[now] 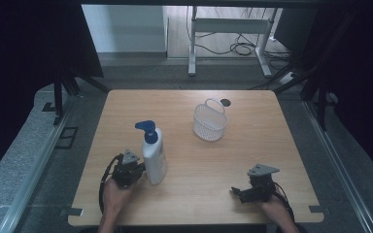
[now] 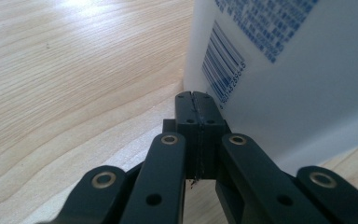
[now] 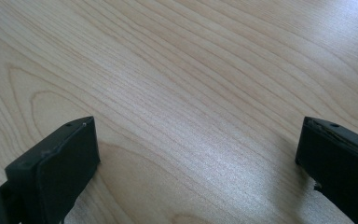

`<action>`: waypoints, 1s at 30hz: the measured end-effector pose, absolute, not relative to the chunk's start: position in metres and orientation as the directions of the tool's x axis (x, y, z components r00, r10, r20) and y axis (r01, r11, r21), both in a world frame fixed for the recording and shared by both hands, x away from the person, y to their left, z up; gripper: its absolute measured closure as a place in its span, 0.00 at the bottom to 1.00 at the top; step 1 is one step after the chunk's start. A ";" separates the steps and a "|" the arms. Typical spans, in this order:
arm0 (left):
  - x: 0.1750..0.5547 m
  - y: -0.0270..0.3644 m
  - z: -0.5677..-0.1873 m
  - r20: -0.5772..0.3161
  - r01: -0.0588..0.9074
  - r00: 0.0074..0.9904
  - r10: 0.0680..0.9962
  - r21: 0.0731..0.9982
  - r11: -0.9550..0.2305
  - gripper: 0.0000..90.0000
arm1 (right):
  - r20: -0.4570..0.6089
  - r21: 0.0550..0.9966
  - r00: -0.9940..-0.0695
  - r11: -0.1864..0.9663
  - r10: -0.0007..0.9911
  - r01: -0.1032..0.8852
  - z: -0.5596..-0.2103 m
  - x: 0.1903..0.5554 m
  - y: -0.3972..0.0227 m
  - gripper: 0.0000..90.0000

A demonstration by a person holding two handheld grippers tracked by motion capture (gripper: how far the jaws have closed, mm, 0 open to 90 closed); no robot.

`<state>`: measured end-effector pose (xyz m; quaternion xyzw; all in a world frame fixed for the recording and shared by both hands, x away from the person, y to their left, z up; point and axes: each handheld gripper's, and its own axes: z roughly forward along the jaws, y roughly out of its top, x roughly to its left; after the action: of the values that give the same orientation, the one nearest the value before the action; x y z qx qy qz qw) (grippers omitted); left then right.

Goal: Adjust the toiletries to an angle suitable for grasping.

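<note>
A white pump bottle (image 1: 155, 156) with a blue pump head stands upright on the wooden table (image 1: 194, 165), left of centre. My left gripper (image 1: 142, 169) lies on the table just left of the bottle, shut with nothing between its jaws. In the left gripper view the closed tips (image 2: 196, 100) sit right at the foot of the bottle (image 2: 284, 84), beside its barcode; whether they touch it I cannot tell. My right gripper (image 1: 236, 191) rests near the front right of the table. Its jaws stand wide open over bare wood (image 3: 196, 140).
A white mesh basket (image 1: 210, 122) with a handle stands at the back middle of the table, with a small dark hole (image 1: 225, 102) in the tabletop behind it. Dark stands flank the table, and cables and a white frame lie on the floor beyond.
</note>
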<state>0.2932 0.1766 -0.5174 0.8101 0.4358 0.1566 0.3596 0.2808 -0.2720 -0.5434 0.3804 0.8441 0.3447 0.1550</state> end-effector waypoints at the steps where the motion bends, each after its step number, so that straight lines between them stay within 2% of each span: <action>1: 0.292 0.174 -0.517 -0.062 0.591 0.574 0.817 0.722 -0.361 0.99 | 0.001 0.700 -0.663 0.473 0.749 0.535 -0.543 0.281 -0.272 0.00; 30: 0.275 0.151 -0.510 -0.068 0.554 0.639 0.766 0.731 -0.397 0.99 | 0.001 0.700 -0.663 0.473 0.749 0.536 -0.543 0.281 -0.272 0.00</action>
<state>0.2745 0.1512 -0.5096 0.8239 0.4007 0.1411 0.3751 0.2807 -0.2720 -0.5435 0.3804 0.8441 0.3448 0.1546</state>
